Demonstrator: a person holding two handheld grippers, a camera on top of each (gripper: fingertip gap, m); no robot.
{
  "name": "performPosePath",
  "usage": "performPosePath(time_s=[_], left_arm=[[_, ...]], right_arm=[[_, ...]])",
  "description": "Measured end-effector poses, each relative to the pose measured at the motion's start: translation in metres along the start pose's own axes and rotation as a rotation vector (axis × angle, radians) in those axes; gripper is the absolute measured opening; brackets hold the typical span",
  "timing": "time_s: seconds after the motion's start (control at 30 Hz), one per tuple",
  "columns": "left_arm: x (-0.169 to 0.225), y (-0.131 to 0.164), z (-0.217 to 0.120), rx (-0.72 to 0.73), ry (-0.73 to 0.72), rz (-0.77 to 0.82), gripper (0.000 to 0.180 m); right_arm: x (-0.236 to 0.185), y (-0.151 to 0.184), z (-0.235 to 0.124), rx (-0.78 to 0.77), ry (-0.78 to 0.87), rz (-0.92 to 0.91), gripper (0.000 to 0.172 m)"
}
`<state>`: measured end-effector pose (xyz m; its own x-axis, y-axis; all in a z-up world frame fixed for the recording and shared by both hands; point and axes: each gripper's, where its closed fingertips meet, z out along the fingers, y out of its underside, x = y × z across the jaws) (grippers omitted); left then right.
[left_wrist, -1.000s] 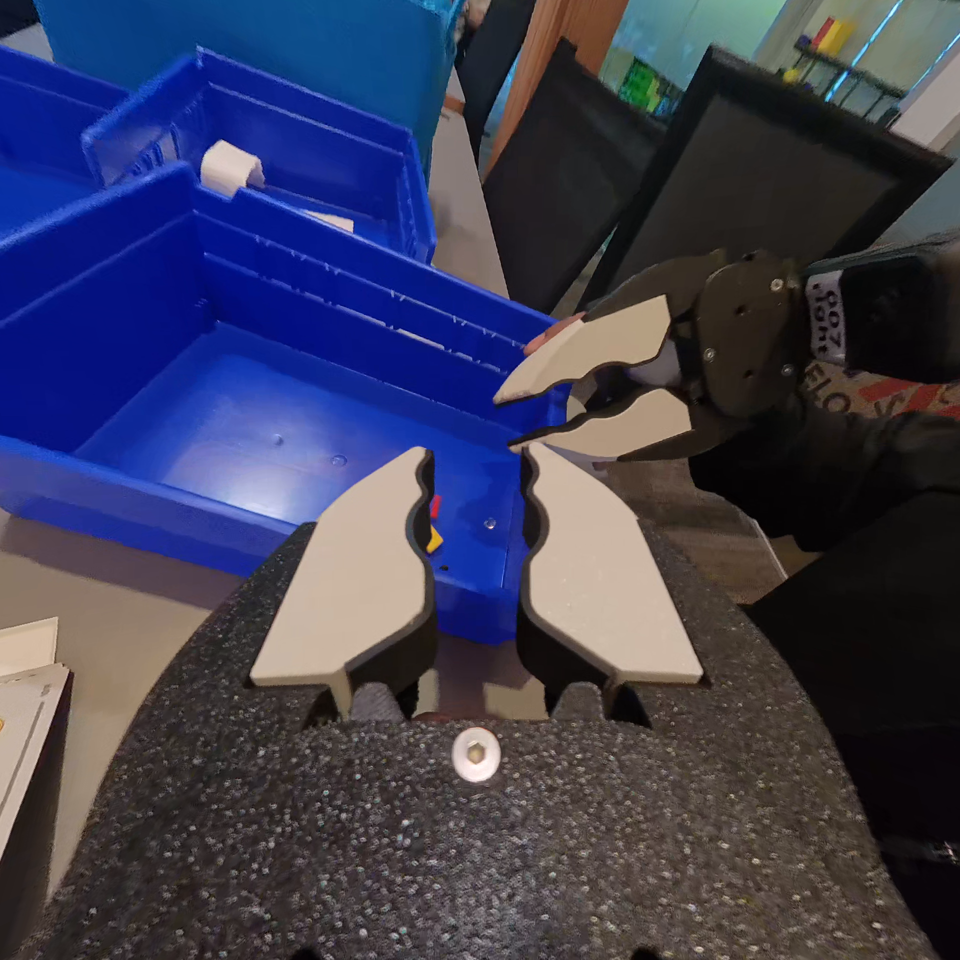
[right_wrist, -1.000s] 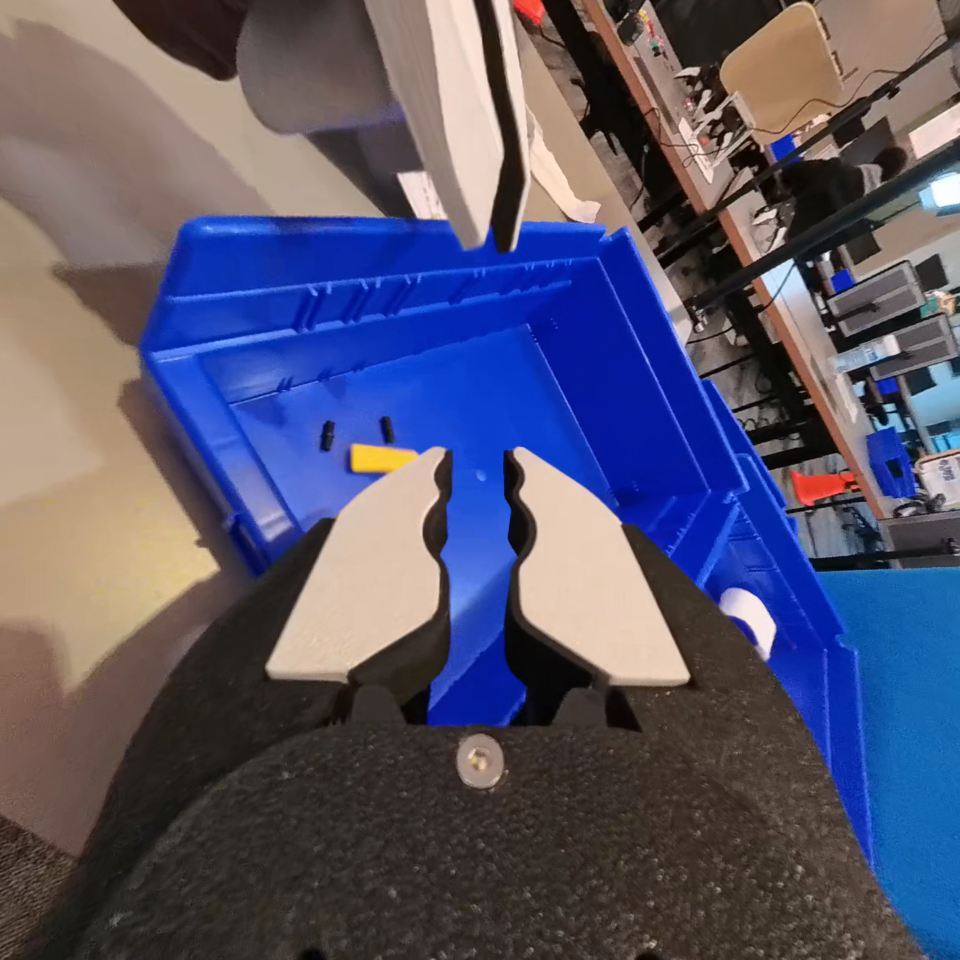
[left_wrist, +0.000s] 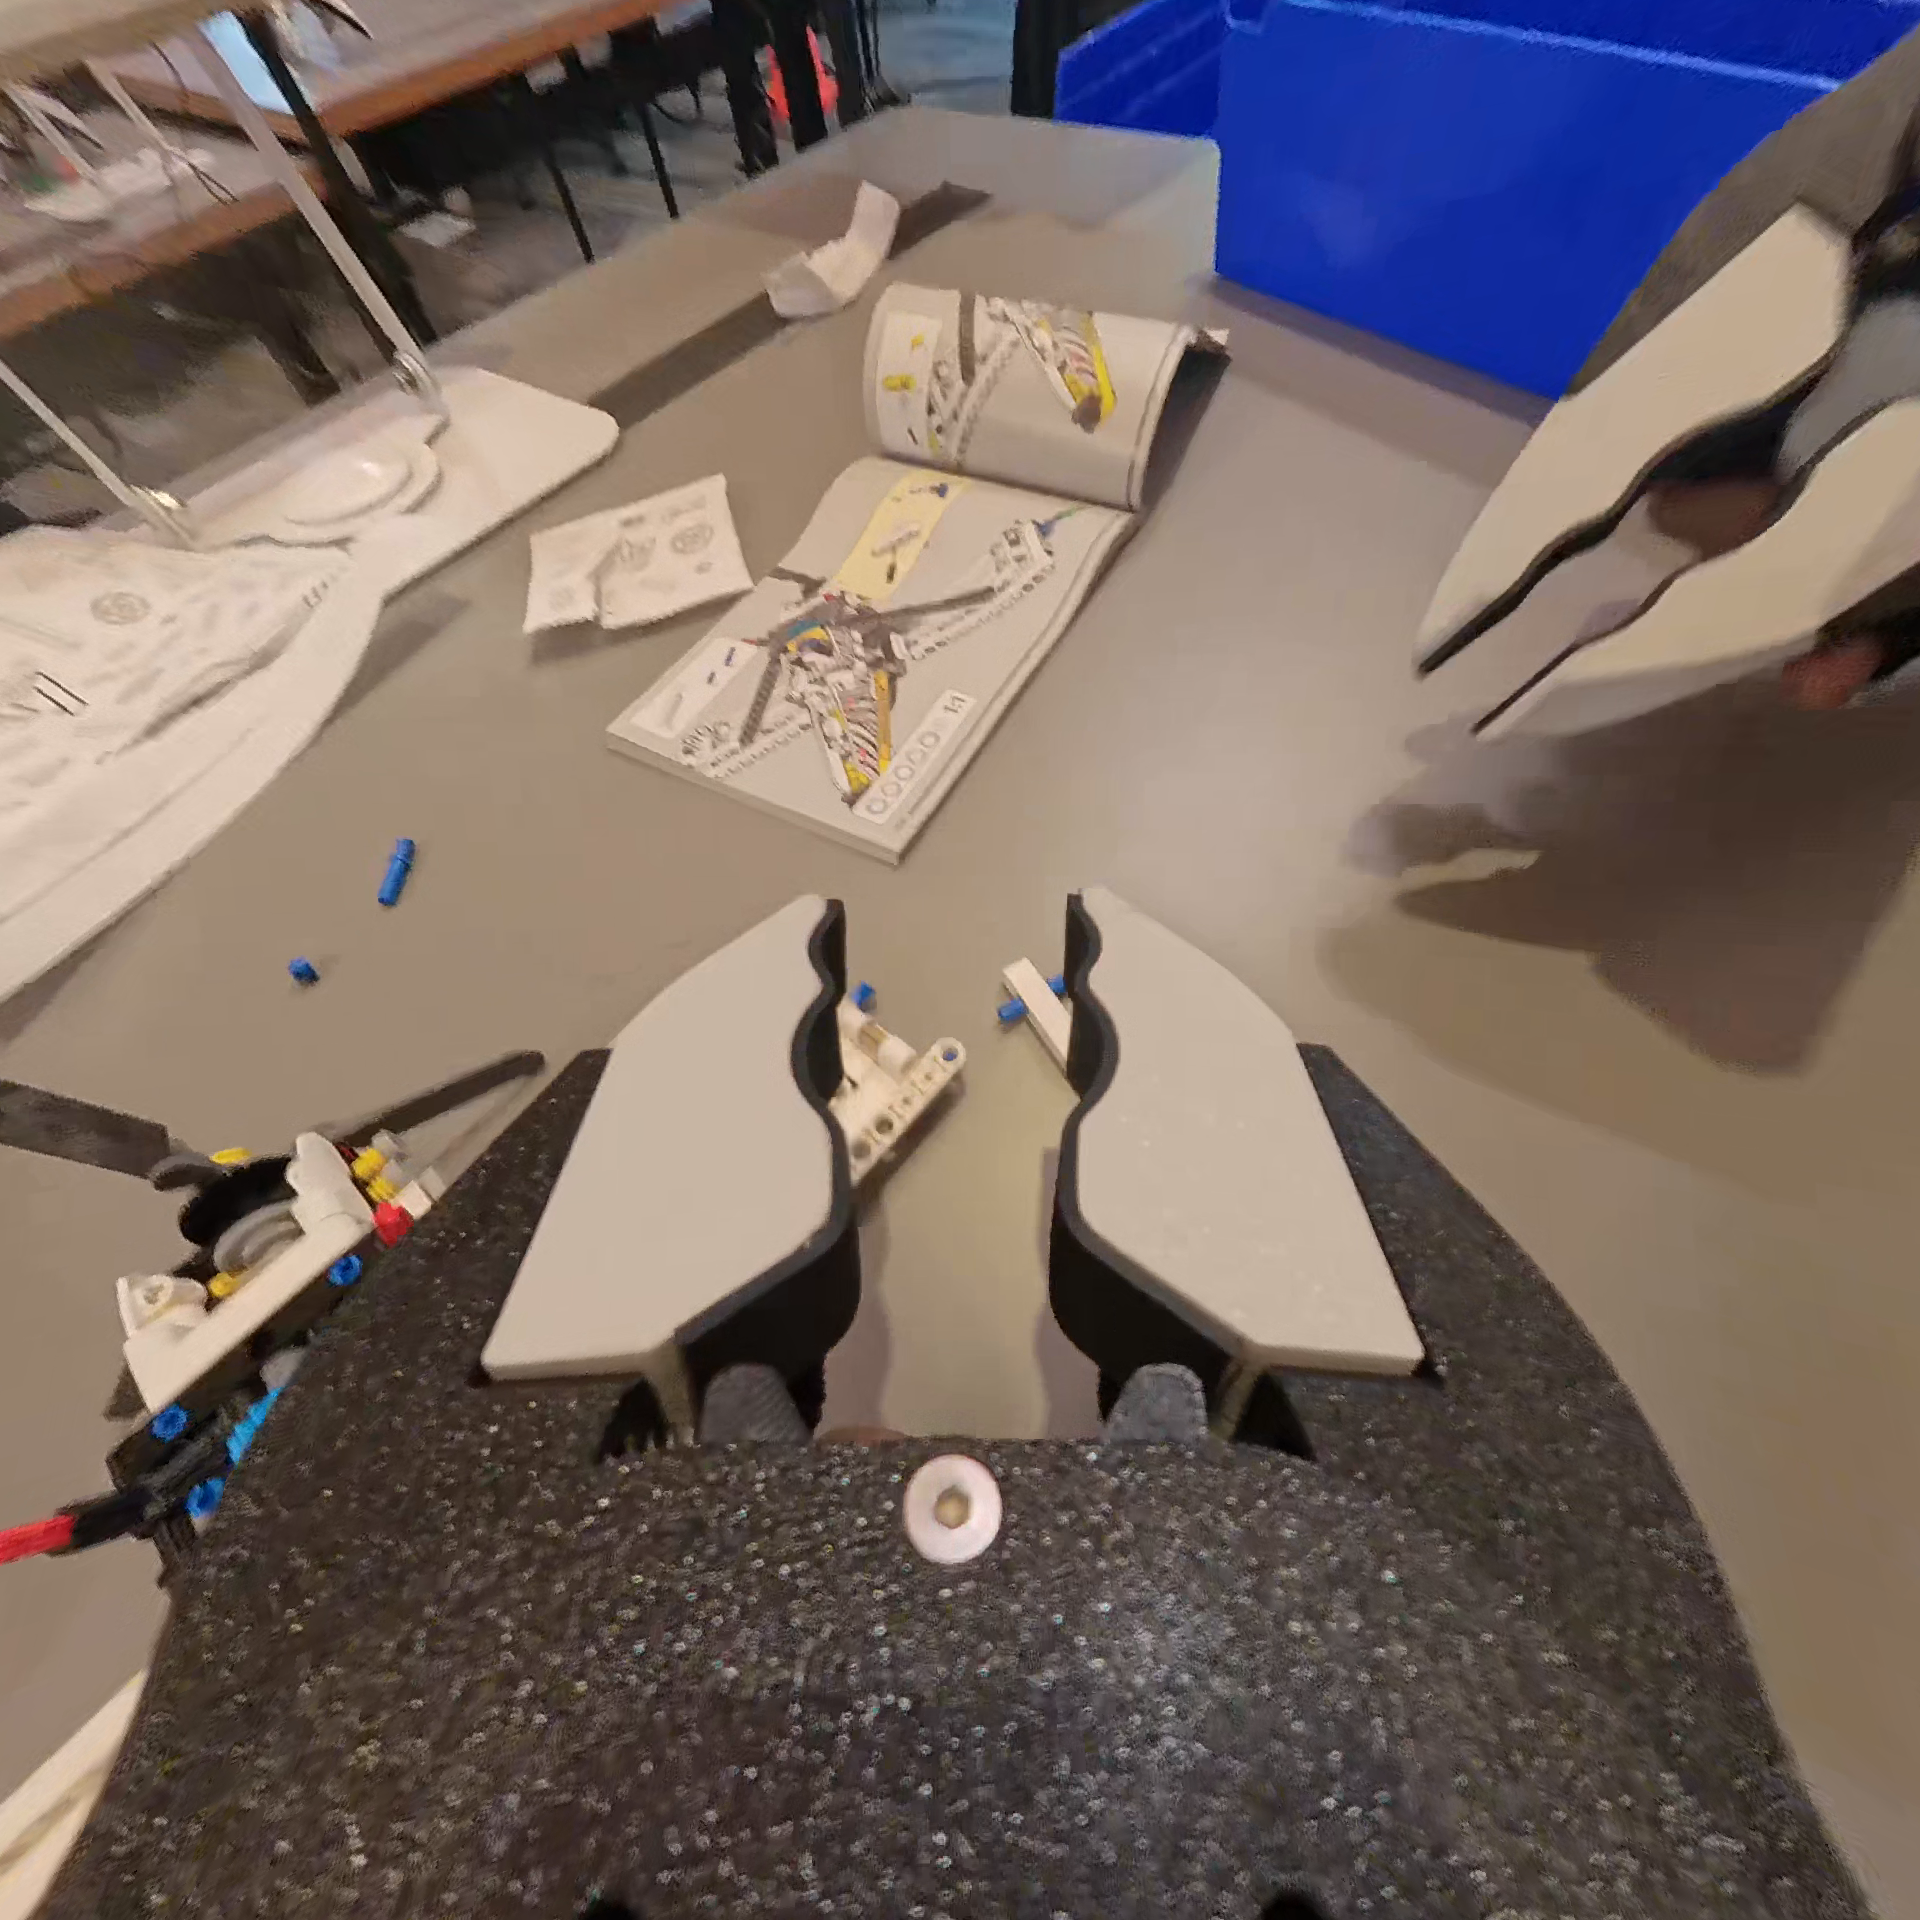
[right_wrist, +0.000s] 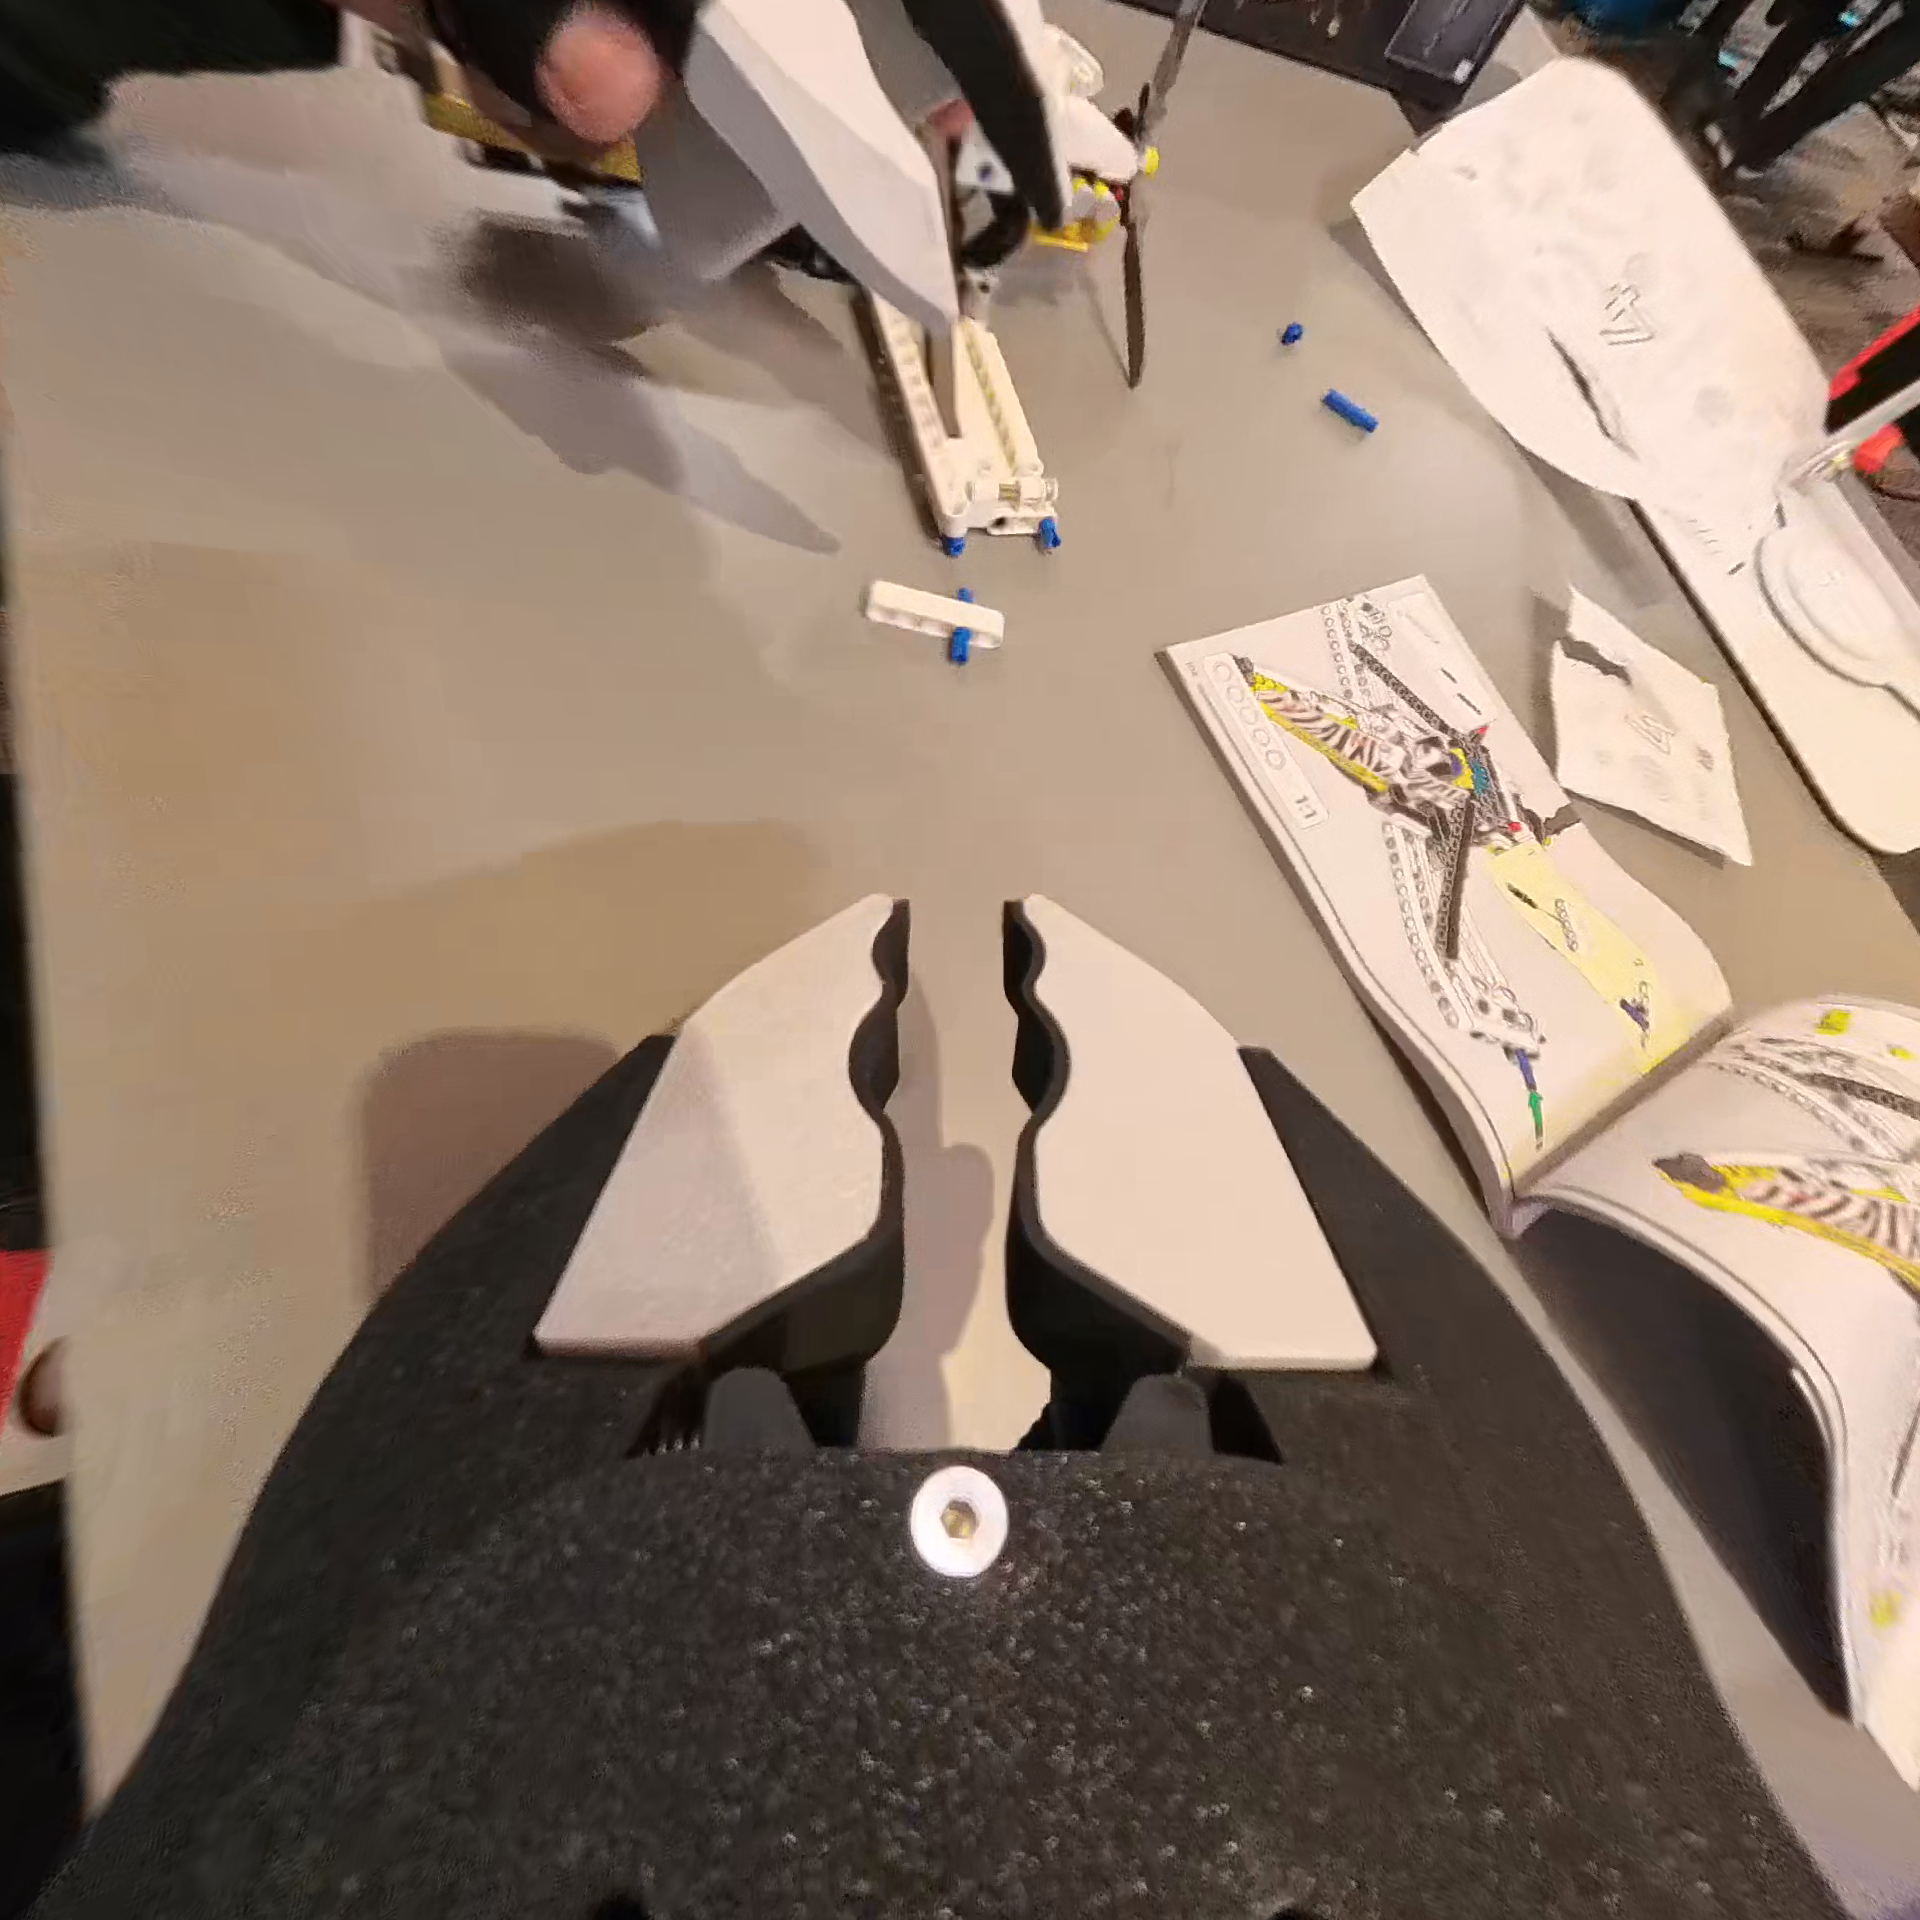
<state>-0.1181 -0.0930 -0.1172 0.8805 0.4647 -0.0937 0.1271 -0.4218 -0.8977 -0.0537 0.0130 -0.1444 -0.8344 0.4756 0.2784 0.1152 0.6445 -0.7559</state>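
My left gripper (left_wrist: 954, 935) hangs low over the grey table (left_wrist: 1195, 748) with its jaws wide apart and nothing pressed between the pads. Between and below the fingers I see the end of a white beam frame (left_wrist: 896, 1075) of the toy model; it lies on the table and touches neither pad as far as I can tell. Just beside the right finger lies a short white beam (left_wrist: 1039, 1003) with blue pins through it. At my far left is the main model (left_wrist: 260, 1226), white with yellow, red and blue parts and dark rotor blades.

My right gripper (right_wrist: 954, 920) holds its jaws narrow, a small gap between the pads, and only bare table shows through it. It is well apart from the short white beam (right_wrist: 935, 613), which lies ahead of it, near the end of the frame (right_wrist: 977, 436).

An open instruction booklet (left_wrist: 883, 665) lies beyond the left gripper, and two loose blue pins (left_wrist: 397, 871) rest on the table to its left. A blue bin (left_wrist: 1455, 187) stands at the far right corner.
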Motion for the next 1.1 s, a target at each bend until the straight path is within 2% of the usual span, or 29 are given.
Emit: performPosePath(time_s=[0.1,0.23,0.43,0.53,0.63,0.83,1.1], left_arm=[[-0.005,-0.023,0.008,0.084,-0.037,0.012,0.04],[-0.002,-0.052,0.023,0.13,-0.024,0.009,0.04],[-0.021,-0.08,0.06,0.208,-0.064,-0.157,0.04],[-0.029,-0.074,0.081,0.209,-0.069,-0.241,0.04],[-0.029,-0.057,0.093,0.19,-0.092,-0.227,0.04],[-0.023,-0.05,0.089,0.179,-0.111,-0.135,0.039],[-0.02,-0.051,0.081,0.174,-0.076,-0.217,0.038]], right_arm=[[0.015,0.004,0.024,-0.03,0.042,0.011,0.019],[0.034,0.002,0.038,-0.021,0.063,0.025,0.021],[0.052,0.004,0.054,-0.014,0.039,0.017,0.022],[0.054,0.014,0.061,-0.016,0.007,0.045,0.022],[0.056,0.018,0.058,0.0,-0.001,0.079,0.026],[0.058,0.018,0.054,0.028,-0.002,0.111,0.025],[0.057,0.019,0.055,0.017,0.004,0.105,0.025]])
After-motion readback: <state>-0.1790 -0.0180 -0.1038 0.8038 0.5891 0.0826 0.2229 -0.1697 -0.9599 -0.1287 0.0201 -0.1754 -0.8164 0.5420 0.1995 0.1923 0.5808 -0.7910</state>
